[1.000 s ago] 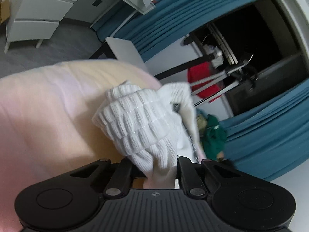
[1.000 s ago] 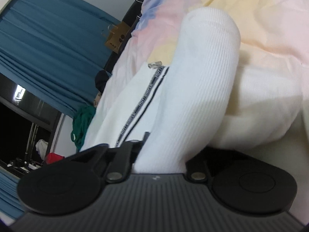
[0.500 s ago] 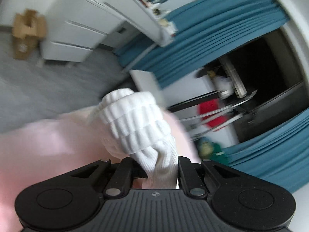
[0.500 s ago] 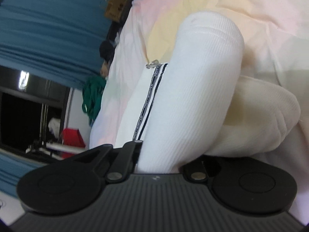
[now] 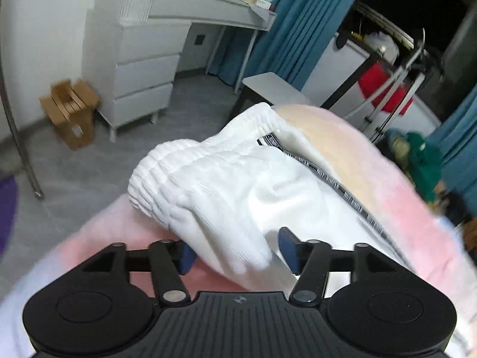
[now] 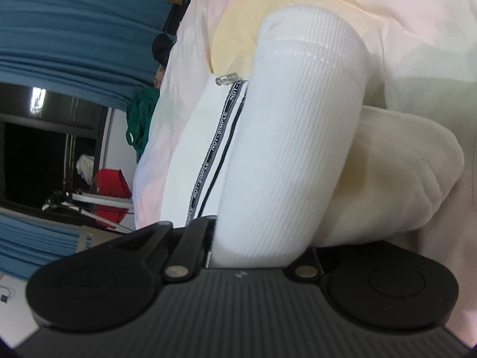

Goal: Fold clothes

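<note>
— So where does it stand with the trousers?

— Well, my left gripper [image 5: 235, 252] is opening right now; its blue pads [image 5: 287, 250] stand clear of the cloth, though a bunched fold of the white ribbed trousers [image 5: 232, 185] lies between them. My right gripper [image 6: 259, 250] is opening only a little, and its fingers press on a ribbed leg end [image 6: 295, 137] of the same garment. The trousers lie across the pastel bedspread [image 5: 387, 185], with the elastic waistband [image 5: 161, 164] near the bed's edge, above the grey floor [image 5: 89, 173].

— What could go wrong?

— I judge the waistband end could slide off the edge, since nothing pins it now and it sits bunched rather than flat. That lump would also spoil the fold if I press it down as it is. On the right, the loosening grip may let the leg end slip before it lies straight, and the printed side stripe [image 6: 214, 137] could end up twisted.

— And compared with a second ago?

— Then my left gripper was clamped hard on that ribbed bunch and carrying it above the bed; now it has let go and the cloth rests on the bedspread. The right side looks nearly the same, the leg end held just a touch more loosely.
</note>
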### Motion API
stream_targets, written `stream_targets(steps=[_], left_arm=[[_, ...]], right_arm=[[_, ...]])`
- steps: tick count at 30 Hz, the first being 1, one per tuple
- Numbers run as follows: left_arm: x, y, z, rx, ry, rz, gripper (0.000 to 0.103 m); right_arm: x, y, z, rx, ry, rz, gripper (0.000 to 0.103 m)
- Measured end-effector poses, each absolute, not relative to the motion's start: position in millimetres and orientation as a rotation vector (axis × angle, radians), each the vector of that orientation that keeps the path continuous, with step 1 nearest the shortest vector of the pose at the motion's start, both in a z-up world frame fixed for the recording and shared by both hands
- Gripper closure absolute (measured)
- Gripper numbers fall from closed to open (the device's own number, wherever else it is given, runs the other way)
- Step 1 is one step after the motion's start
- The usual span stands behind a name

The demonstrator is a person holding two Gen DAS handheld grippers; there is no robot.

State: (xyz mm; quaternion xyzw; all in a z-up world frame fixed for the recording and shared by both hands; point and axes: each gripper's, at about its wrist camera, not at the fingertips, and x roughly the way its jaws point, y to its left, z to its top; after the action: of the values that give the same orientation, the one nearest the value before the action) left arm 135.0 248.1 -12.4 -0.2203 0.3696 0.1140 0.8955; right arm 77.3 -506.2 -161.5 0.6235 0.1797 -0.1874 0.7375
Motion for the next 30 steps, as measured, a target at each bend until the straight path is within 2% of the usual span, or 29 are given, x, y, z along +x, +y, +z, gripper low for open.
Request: stream_targets(steps=[2,7,11,18,21,25,30], left_arm=[[126.5,229.9,-0.5,-0.412,0.734,0.238,0.026],[104.6,190.7,23.0,-0.284,0.601,0.197,0.025],[85.3,154.4,40.5,-0.170,0.454,0.112,0.020],[103.3,82.7,12.9,-0.103,0.560,-0.058,0.020],[118.9,56.8,-11.0,-0.081,0.615,-0.089,0.020],[139.0,36.6,-48.3,-0.002,0.711,-0.095,0.021],[148.2,37.5,-67.6,0.023,0.765,-0.107,0.020]], right_arm=[[78.1,-504.6,-161.2,1.363,0.399,-0.418,0.081],[79.0,-506.7,-168.1,1.426,0.382,-0.431,0.077],[78.3,-509.5,-175.7,1.487,0.356,-0.423,0.077],[81.3,-514.4,-175.6,1.426,0.337,-0.383,0.076],[83.5,-513.6,-167.5,1.362,0.314,-0.347,0.073],[85.6,-512.6,-163.6,1.341,0.308,-0.354,0.066],[83.4,-515.3,-167.5,1.323,0.326,-0.412,0.066]])
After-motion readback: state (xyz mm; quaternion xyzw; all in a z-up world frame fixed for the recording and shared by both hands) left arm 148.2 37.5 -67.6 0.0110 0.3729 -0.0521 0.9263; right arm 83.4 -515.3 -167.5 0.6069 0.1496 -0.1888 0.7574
